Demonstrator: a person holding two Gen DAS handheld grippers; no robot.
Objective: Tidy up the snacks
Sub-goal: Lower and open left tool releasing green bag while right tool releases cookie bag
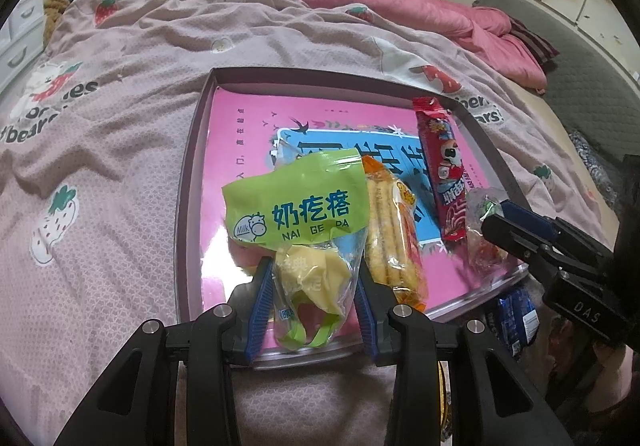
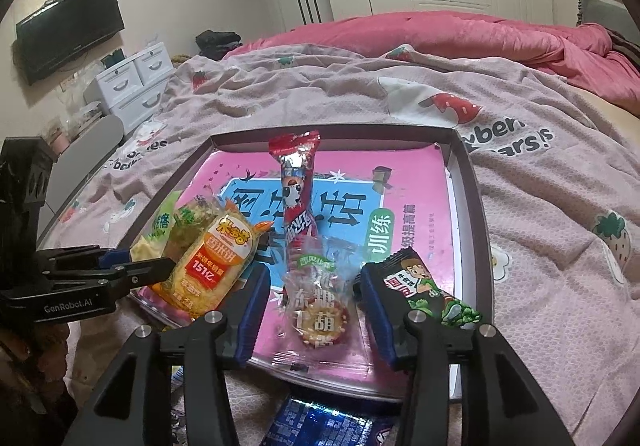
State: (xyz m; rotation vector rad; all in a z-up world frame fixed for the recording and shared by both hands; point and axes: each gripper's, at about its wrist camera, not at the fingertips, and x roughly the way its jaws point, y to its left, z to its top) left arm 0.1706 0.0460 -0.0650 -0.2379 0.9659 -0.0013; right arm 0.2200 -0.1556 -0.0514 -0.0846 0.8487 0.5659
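A shallow tray point(image 1: 188, 182) lined with a pink book lies on the bed. My left gripper point(image 1: 312, 286) is shut on the clear lower end of a green milk-snack bag point(image 1: 296, 206) over the tray's near edge. Next to the bag lie an orange rice-cracker pack point(image 1: 394, 238) and a red stick snack point(image 1: 444, 182). My right gripper point(image 2: 314, 298) is open. A clear candy packet point(image 2: 320, 302) lies on the tray between its fingers, with a gap on each side. A dark bar with a green cartoon point(image 2: 424, 282) rests by the right finger.
A blue packet point(image 2: 320, 422) lies on the blanket just outside the tray's near edge. The strawberry-print blanket point(image 1: 120, 126) spreads all around, with a pink quilt point(image 2: 460, 34) behind. White drawers point(image 2: 132, 86) and a wall TV point(image 2: 68, 30) stand to the far left.
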